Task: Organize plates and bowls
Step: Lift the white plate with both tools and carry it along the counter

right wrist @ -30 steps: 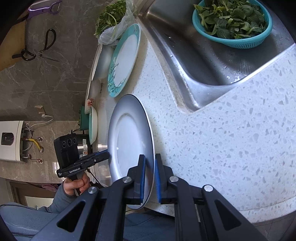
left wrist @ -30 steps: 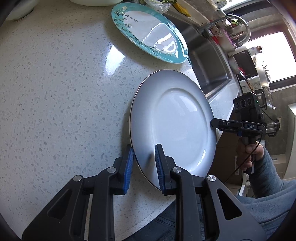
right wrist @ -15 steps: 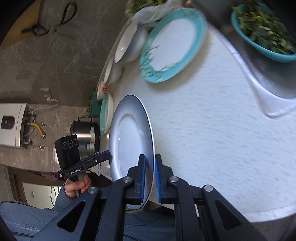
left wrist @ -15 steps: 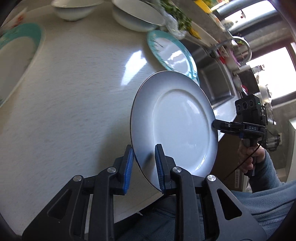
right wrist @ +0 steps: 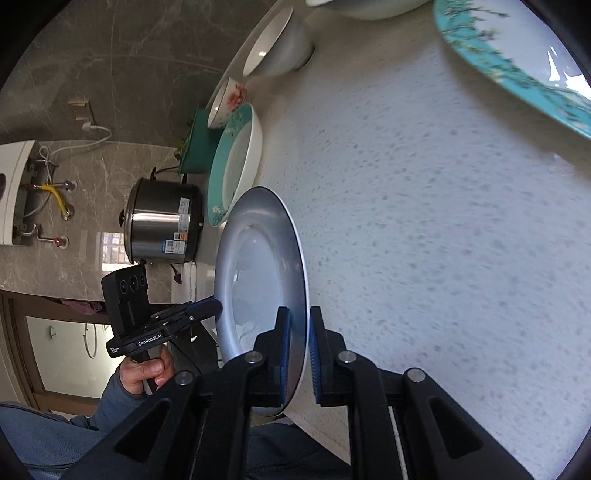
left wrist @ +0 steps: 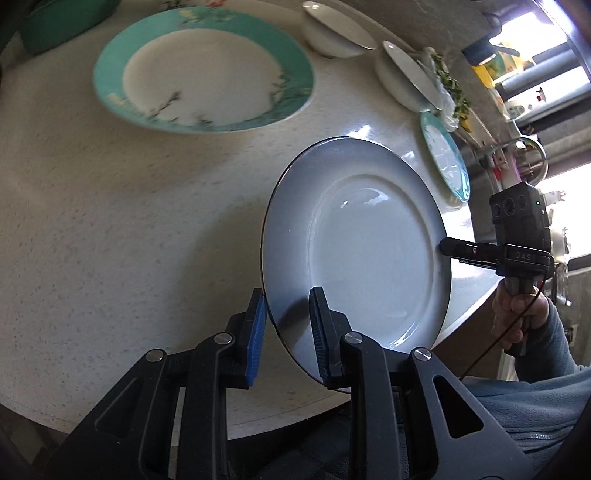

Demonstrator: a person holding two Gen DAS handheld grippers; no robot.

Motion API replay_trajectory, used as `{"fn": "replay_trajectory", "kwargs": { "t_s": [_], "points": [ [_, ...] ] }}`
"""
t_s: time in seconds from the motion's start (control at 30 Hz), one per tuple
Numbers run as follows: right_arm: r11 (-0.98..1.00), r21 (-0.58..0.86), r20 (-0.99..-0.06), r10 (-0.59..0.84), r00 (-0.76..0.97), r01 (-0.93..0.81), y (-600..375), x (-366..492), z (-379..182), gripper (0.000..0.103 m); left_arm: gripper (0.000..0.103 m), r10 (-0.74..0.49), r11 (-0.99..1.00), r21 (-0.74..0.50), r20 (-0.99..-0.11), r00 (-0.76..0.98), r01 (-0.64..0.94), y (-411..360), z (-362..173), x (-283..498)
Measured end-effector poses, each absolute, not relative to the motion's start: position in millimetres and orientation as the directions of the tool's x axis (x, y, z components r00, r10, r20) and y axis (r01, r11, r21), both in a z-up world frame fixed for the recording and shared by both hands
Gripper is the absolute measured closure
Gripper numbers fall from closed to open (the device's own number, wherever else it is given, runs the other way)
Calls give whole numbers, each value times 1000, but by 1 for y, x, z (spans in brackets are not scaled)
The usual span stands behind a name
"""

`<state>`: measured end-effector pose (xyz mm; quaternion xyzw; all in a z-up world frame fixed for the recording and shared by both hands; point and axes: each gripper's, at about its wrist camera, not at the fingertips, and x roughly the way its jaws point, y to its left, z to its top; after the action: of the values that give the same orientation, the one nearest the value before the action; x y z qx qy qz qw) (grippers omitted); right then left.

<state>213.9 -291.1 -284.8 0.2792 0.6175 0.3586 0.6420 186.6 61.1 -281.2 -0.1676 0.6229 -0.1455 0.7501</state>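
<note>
A grey-white plate [left wrist: 369, 251] is held off the speckled counter [left wrist: 129, 229] by both grippers at opposite rims. My left gripper [left wrist: 286, 306] is shut on its near rim. My right gripper [right wrist: 297, 332] is shut on the other rim; the plate [right wrist: 258, 280] shows edge-on there. The right gripper also shows in the left wrist view [left wrist: 448, 249], the left one in the right wrist view [right wrist: 212, 306]. A teal-rimmed plate [left wrist: 203, 70] lies ahead to the left. A second teal plate [left wrist: 445, 158] lies to the right.
Two white bowls [left wrist: 332, 33] [left wrist: 406, 81] stand at the back, with a bag of greens [left wrist: 450, 88] beside them. A floral bowl [right wrist: 229, 99], a teal pot [right wrist: 197, 147] and a steel rice cooker [right wrist: 162, 221] stand at the counter's left end. The tap [left wrist: 532, 147] is far right.
Both grippers have carried the grey plate leftward along the counter, away from the sink. The large teal plate and white bowls have come into view ahead.
</note>
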Motion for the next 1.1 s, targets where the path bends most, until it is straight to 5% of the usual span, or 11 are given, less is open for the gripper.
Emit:
{"fn": "replay_trajectory", "kwargs": {
  "t_s": [0.9, 0.97, 1.1],
  "points": [
    [693, 708, -700, 714, -8, -137, -263, 216, -298, 87, 81, -403, 913, -409, -899, 170, -2, 101, -309, 196],
    [697, 702, -705, 709, -7, -145, -260, 216, -296, 86, 74, -415, 906, -424, -892, 181, -12, 106, -309, 195],
    [725, 664, -736, 676, 10, -184, -253, 212, -291, 84, 37, -414, 906, -422, -886, 208, 4, 109, -305, 193]
  ]
}}
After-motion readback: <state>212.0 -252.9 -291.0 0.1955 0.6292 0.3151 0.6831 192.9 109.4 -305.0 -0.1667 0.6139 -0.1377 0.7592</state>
